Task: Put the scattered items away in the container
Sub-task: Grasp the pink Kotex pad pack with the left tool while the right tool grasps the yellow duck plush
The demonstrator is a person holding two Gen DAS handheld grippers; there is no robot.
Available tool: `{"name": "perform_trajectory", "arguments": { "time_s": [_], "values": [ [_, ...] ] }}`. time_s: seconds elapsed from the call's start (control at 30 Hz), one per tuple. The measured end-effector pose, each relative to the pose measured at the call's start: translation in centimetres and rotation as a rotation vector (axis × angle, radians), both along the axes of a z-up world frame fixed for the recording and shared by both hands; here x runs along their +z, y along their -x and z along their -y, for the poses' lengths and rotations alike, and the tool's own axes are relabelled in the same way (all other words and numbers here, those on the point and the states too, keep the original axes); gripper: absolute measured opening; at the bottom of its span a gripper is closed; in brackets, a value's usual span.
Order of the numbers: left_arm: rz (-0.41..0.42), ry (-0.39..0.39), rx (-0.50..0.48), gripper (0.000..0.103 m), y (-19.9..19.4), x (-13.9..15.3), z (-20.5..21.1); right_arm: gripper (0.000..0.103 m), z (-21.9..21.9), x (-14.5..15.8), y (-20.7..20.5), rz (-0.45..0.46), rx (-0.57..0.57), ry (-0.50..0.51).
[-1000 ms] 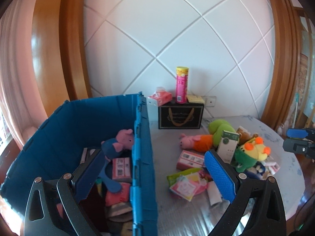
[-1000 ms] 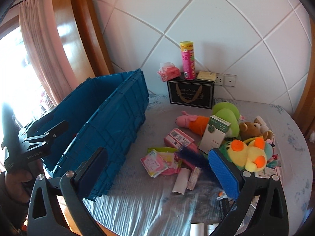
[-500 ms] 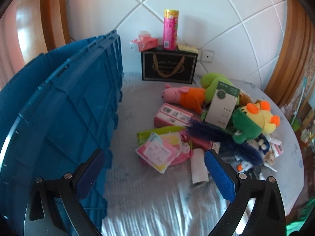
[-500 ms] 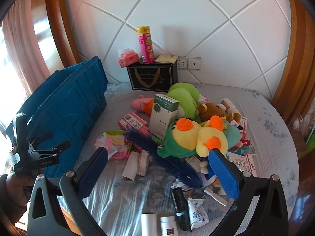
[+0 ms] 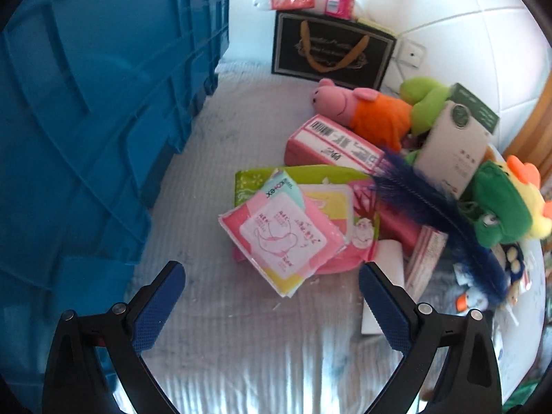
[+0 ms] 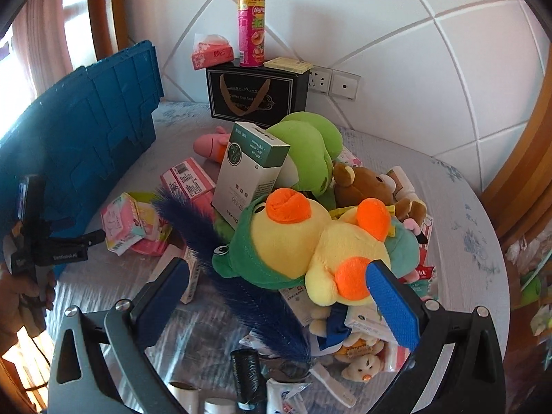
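My left gripper (image 5: 272, 272) is open and empty, just short of a pink sanitary-pad pack (image 5: 283, 234) that lies on a green-and-pink packet (image 5: 331, 186). The blue crate (image 5: 86, 120) stands at the left, only its outer wall showing. My right gripper (image 6: 276, 269) is open over a yellow duck plush in a green hood (image 6: 296, 241), and a dark blue feather (image 6: 224, 262) crosses between its fingers. Behind lie a white-and-green carton (image 6: 252, 172), a green plush (image 6: 307, 148), a brown bear (image 6: 369, 186) and a pink box (image 6: 188, 179).
A black gift box (image 6: 255, 93) at the wall carries a pink chip can (image 6: 252, 31) and a tissue pack (image 6: 210, 51). Small tubes, bottles and sachets (image 6: 248, 379) litter the table's near edge. A person's hand (image 6: 17, 296) holds the left gripper at the crate.
My left gripper swung out of the crate, across to the table and down close to the pink pack. My right gripper moved right and forward over the duck plush.
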State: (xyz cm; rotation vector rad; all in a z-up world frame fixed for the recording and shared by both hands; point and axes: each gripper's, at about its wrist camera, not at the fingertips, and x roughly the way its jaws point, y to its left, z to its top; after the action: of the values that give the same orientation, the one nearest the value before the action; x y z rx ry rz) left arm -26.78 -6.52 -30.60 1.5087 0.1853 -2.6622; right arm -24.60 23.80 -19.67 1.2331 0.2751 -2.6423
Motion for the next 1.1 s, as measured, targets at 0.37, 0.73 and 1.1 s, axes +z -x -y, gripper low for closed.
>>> {"name": "perform_trajectory", "arguments": {
  "time_s": [0.37,0.73,1.1],
  "values": [
    [0.07,-0.014,0.022,0.102,3.5,-4.8,-1.1,0.103,0.3,-6.1,4.8,0.055,0.161,-0.286],
    [0.077,-0.05,0.054,0.103,5.0,-5.6,-0.5,0.103,3.7,-9.2,6.1,0.103,0.364,-0.405],
    [0.079,-0.107,0.09,0.103,5.4,-5.5,0.3,0.103,4.7,-11.2,5.4,0.114,0.46,-0.505]
  ]
}}
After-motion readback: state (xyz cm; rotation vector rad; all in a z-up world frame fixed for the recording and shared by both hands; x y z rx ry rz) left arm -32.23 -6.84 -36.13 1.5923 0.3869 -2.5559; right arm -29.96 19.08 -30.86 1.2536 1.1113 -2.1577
